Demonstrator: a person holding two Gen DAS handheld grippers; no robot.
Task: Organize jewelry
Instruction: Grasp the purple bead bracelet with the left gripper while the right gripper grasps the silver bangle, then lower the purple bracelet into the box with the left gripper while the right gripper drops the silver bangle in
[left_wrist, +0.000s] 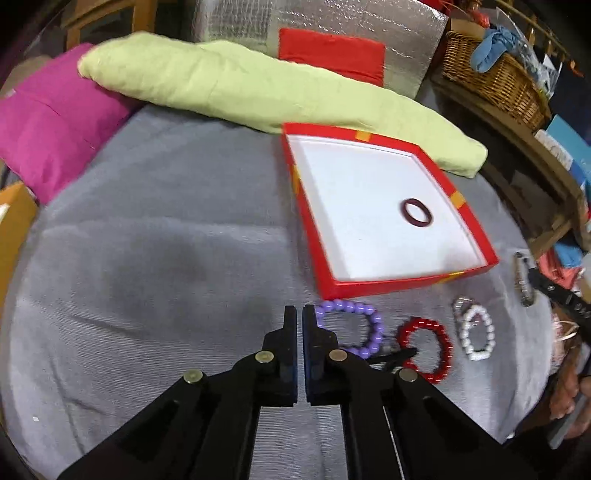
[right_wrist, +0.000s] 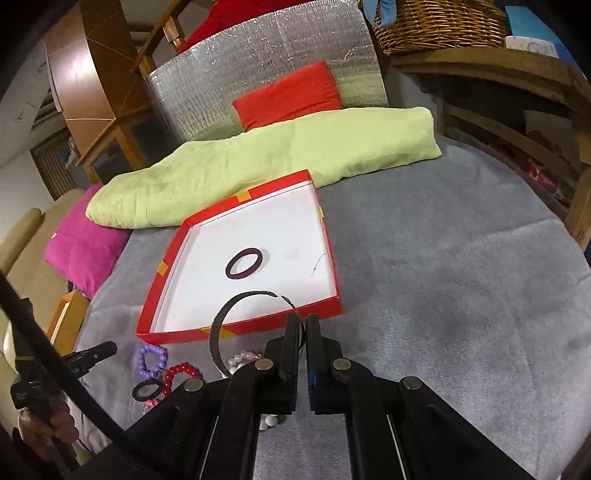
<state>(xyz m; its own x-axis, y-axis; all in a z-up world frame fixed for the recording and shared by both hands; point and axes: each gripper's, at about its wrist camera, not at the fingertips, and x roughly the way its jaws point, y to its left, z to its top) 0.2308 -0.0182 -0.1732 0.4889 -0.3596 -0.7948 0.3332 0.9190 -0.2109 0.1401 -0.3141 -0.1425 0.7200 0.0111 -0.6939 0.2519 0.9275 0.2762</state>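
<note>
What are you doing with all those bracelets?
A person is sorting jewelry into a red box with two hand-held grippers. The right gripper is shut on a dark open bangle near the box. One dark ring bangle already lies inside. The left gripper is shut, holding nothing. Purple, red and white bead bracelets wait on the grey cloth.

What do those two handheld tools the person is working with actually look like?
Both look alike: the left tool and the right tool are matte black, each with two flat, narrow fingers lined with blue pads. Angled black linkage arms carry them, joined by round silver pins. A thick black cable shows in the right wrist view.
</note>
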